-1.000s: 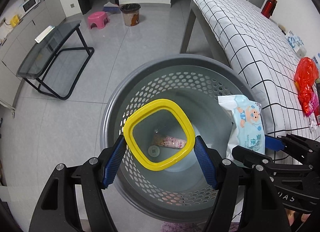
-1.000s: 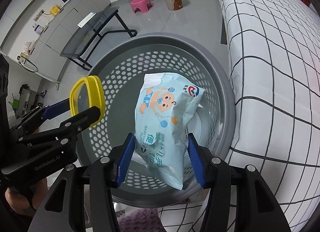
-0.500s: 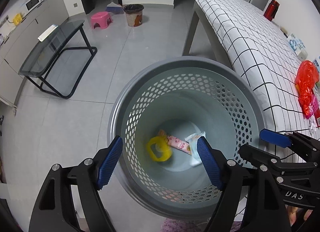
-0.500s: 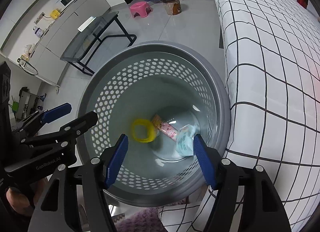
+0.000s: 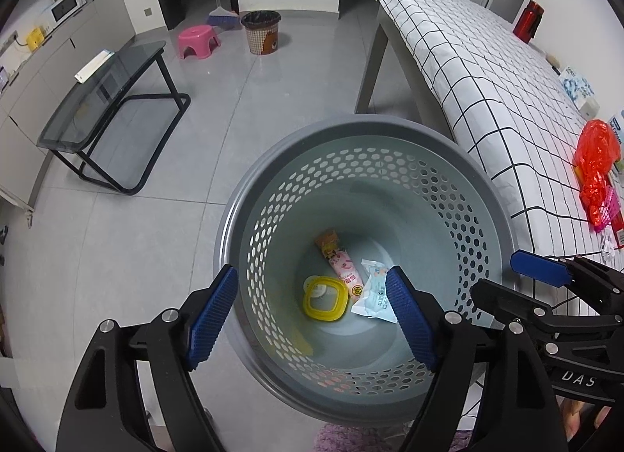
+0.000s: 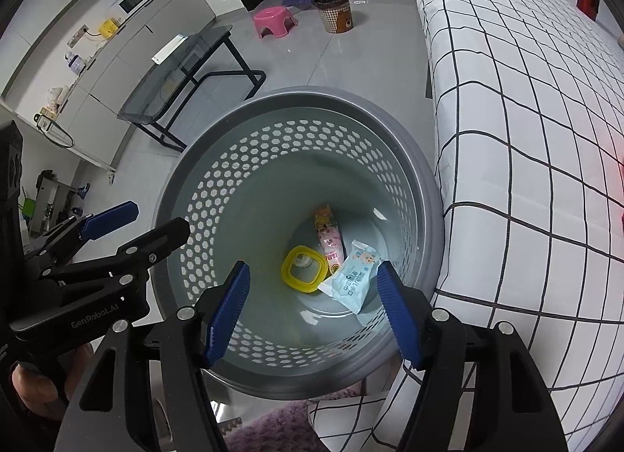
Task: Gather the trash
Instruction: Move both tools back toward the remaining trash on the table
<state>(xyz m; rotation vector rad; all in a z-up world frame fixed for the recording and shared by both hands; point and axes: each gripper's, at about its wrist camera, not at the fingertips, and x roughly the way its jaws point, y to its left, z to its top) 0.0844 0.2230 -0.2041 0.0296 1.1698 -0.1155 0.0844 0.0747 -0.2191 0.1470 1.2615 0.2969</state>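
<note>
A grey perforated bin (image 5: 241,218) (image 6: 413,155) stands on the floor beside the table. At its bottom lie a yellow square ring (image 5: 325,298) (image 6: 302,268), a pink snack wrapper (image 5: 343,272) (image 6: 329,241) and a light-blue wet-wipe pack (image 5: 374,296) (image 6: 351,280). Above the bin's near rim my left gripper (image 5: 312,315) is open and empty. My right gripper (image 6: 314,303) hovers over the bin too, open with nothing between its pads. Each gripper shows at the edge of the other's view.
A table with a black-and-white checked cloth (image 5: 487,73) (image 6: 526,120) runs along the right, bearing a red plastic bag (image 5: 596,163) and a red bottle (image 5: 526,21). Farther off are a dark glass side table (image 5: 105,101), a pink stool (image 5: 197,40) and a small brown bin (image 5: 261,32).
Both grippers opened and let go: the yellow ring and the wet-wipe pack fell from the jaws to the bottom of the grey bin. The hands stayed over it.
</note>
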